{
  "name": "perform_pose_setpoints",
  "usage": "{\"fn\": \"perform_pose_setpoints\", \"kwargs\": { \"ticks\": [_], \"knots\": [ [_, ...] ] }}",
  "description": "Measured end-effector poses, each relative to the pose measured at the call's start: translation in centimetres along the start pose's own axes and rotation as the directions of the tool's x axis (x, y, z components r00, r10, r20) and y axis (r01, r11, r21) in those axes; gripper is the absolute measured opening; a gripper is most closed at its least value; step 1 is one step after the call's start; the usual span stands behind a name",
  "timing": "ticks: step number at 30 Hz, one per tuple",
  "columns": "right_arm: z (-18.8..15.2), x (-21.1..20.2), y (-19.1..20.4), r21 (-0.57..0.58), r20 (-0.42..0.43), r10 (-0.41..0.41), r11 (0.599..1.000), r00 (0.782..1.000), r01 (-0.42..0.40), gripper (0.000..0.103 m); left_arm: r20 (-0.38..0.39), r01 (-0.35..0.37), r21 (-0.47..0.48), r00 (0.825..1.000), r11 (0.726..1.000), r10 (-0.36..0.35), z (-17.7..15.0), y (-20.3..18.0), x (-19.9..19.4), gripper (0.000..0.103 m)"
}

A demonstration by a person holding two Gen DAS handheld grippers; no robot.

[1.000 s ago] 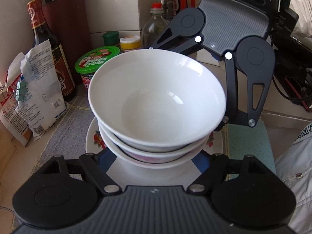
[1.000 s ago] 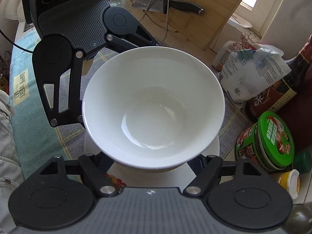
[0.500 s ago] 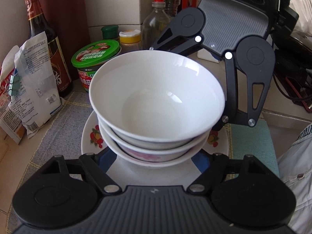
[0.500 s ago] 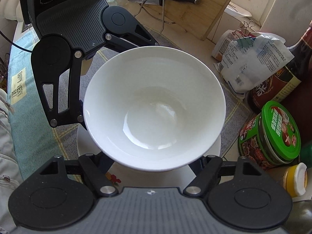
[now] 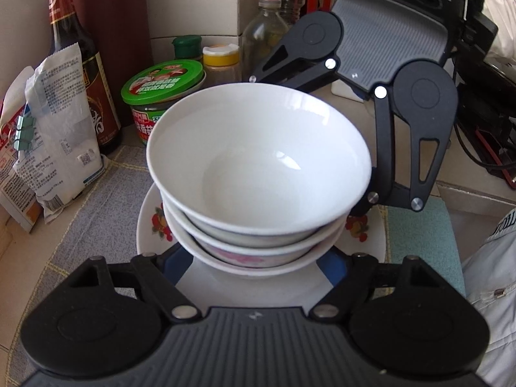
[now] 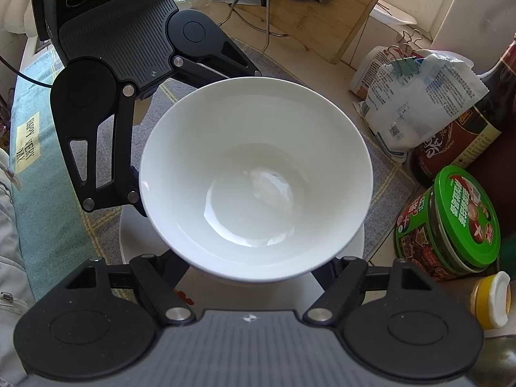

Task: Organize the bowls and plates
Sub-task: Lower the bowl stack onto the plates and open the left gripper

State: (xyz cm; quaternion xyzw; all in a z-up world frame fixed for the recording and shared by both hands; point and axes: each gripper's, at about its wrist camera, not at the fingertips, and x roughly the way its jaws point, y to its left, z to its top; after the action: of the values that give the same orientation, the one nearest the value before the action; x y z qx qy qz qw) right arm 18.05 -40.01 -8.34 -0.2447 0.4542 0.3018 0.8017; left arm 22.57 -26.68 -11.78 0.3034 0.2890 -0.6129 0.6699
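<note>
A: Left gripper [image 5: 258, 254] and right gripper [image 6: 254, 258] sit spread wide around the bowl stack [image 5: 258, 174] on the plate [image 5: 371, 242], table-side.

B: Looks like carrying; next, probably set down level.

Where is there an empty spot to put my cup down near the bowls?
The bare gray mat between the flowered plate and the white paper bag is free, as is the teal cloth on the plate's other side. Behind the stacked bowls it is crowded: green-lidded jar, sauce bottle, yellow-capped jar.
</note>
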Motion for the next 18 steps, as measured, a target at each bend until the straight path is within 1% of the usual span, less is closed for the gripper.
{"fn": "perform_pose_setpoints", "kwargs": {
  "ticks": [6, 7, 8, 9, 10, 14, 16, 18],
  "knots": [
    [-0.1, -0.2, 0.0, 0.01, 0.007, -0.006, 1.0, 1.0, 0.006, 0.082, 0.016, -0.008, -0.021, 1.0, 1.0, 0.009, -0.1, 0.1, -0.1, 0.083],
    [-0.2, -0.2, 0.0, 0.009, 0.011, -0.011, 1.0, 1.0, 0.011, 0.084, 0.019, -0.016, -0.017, 1.0, 1.0, 0.016, -0.1, 0.0, -0.1, 0.083],
    [-0.3, -0.3, 0.1, 0.006, 0.013, -0.021, 1.0, 1.0, 0.021, 0.09, 0.023, -0.028, -0.013, 0.999, 1.0, 0.028, -0.2, -0.2, -0.2, 0.084],
    [-0.4, -0.3, 0.1, 0.006, 0.017, -0.03, 1.0, 0.999, 0.029, 0.094, 0.028, -0.038, -0.006, 0.999, 0.999, 0.039, -0.2, -0.5, -0.3, 0.089],
    [-0.5, -0.3, 0.2, 0.01, 0.019, -0.031, 0.999, 0.999, 0.031, 0.1, 0.032, -0.045, -0.004, 0.998, 0.999, 0.045, -0.3, -0.6, -0.5, 0.092],
    [-0.7, -0.5, 0.7, 0.017, 0.02, -0.031, 0.999, 0.999, 0.031, 0.1, 0.044, -0.103, -0.031, 0.994, 0.994, 0.105, -1.0, -1.0, -1.4, 0.097],
    [-1.0, -0.8, 1.0, 0.008, 0.017, -0.042, 0.999, 0.999, 0.042, 0.1, 0.062, -0.125, -0.051, 0.99, 0.991, 0.128, -1.6, -1.3, -2.2, 0.097],
    [-1.2, -1.1, 1.3, 0.003, 0.018, -0.043, 0.999, 0.999, 0.043, 0.1, 0.068, -0.16, -0.086, 0.984, 0.983, 0.166, -2.1, -1.8, -3.2, 0.097]
  ]
}}
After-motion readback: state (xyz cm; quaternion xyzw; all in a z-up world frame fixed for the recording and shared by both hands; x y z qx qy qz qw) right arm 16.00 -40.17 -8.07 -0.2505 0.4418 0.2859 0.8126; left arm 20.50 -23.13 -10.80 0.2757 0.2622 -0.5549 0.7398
